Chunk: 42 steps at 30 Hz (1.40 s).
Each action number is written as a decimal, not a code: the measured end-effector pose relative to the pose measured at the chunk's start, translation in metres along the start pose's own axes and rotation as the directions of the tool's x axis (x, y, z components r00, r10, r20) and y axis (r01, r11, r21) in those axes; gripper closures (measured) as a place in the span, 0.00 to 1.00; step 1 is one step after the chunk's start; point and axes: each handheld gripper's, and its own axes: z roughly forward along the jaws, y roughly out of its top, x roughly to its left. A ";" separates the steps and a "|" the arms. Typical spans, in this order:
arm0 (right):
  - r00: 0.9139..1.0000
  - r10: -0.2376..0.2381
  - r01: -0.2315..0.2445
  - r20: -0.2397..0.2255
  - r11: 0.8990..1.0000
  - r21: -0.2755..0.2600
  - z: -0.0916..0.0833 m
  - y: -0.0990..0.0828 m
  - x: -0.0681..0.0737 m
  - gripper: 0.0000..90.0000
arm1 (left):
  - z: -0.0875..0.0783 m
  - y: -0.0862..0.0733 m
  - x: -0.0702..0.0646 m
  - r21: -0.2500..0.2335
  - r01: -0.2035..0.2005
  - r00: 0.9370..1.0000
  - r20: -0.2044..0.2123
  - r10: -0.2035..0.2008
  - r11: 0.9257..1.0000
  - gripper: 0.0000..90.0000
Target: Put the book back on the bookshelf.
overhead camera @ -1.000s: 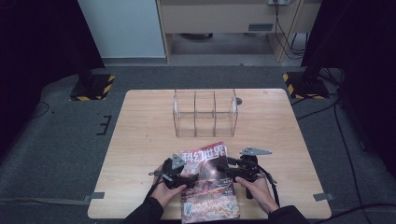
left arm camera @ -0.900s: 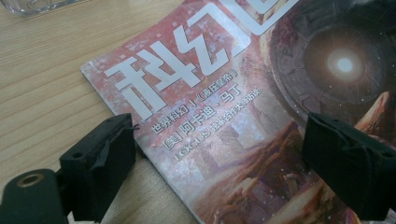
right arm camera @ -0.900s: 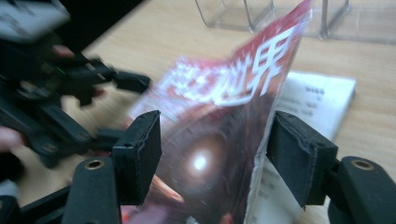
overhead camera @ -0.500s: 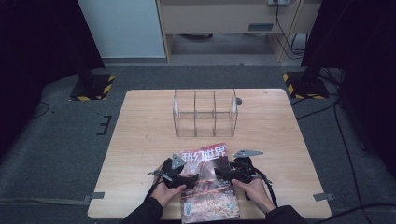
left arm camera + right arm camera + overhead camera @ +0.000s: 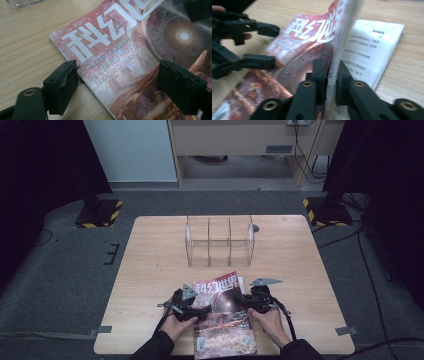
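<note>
- High view: one magazine [image 5: 222, 320] is seen at the counter's [image 5: 150, 270] near edge, one clear three-bay rack [image 5: 220, 241] behind it; two hands flank it (both low).
- Left gripper view: the left gripper's [image 5: 117, 75] jaws are spread wide, straddling the magazine's corner, nothing clamped.
- Right gripper view: the right gripper's [image 5: 333, 72] jaws, just closing, are pinched on the lifted cover.

We are looking down on a pale wooden square table [image 5: 150, 270] standing on grey carpeted floor [image 5: 60, 285]. Far behind it, a light blue-white wall panel [image 5: 132, 147] is catching the light on the left, and a beige wooden cabinet [image 5: 235, 137] is sitting to its right. Two black stands with yellow-and-black striped bases [image 5: 97, 215] [image 5: 327, 212] are flanking the table's far corners. Black cables [image 5: 370, 270] are trailing across the floor on the right, and the room's sides are lying in darkness.
</note>
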 end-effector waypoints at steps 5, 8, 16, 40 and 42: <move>0.999 -0.004 0.003 -0.037 1.000 -0.031 -0.007 0.004 0.004 0.96 | -0.005 0.002 0.001 -0.030 0.019 1.000 0.016 -0.019 0.999 0.19; 0.998 -0.014 0.010 -0.069 0.999 -0.050 -0.012 0.008 0.006 0.97 | -0.008 0.003 0.001 -0.046 0.022 0.999 0.026 -0.021 0.999 0.19; 0.990 -0.078 0.063 -0.115 0.990 -0.130 -0.030 0.018 0.013 0.98 | -0.010 0.003 0.001 -0.057 0.033 0.998 0.052 -0.030 0.998 0.19; 0.989 -0.102 0.089 -0.108 0.989 -0.120 -0.036 0.021 0.009 0.96 | 0.002 -0.001 0.004 -0.029 0.068 0.979 0.194 -0.061 0.997 0.22; 0.995 -0.091 0.088 -0.040 0.994 -0.057 -0.026 0.015 0.006 0.95 | 0.001 0.000 0.004 -0.017 0.060 0.980 0.193 -0.056 0.998 0.30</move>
